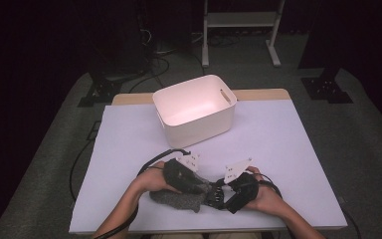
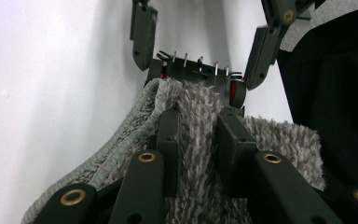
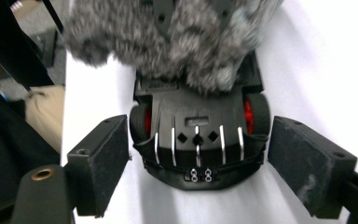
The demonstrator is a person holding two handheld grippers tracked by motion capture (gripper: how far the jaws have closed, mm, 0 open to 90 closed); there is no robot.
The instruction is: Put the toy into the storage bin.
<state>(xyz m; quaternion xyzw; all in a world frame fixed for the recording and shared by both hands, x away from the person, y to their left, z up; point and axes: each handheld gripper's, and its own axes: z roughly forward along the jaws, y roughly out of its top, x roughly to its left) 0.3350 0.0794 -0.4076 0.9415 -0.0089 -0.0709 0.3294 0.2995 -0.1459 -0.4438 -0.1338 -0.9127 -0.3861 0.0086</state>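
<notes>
Near the surface's [image 1: 129,149] front edge, left gripper [image 2: 196,135] jaws pinch the grey cloth [image 2: 279,140] draped over a toy car [image 3: 198,135]; right gripper [image 3: 198,172] jaws gape around it. Next: peel clear.

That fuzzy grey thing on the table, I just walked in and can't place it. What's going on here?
A person at the table works with a gripper in each hand. The left gripper is shut on a fuzzy grey cloth, pinching a fold of it. The cloth drapes over a small black toy car with red wheel hubs. The right gripper is open, with the car between its pads, which do not touch it. A white bin stands farther back.
</notes>
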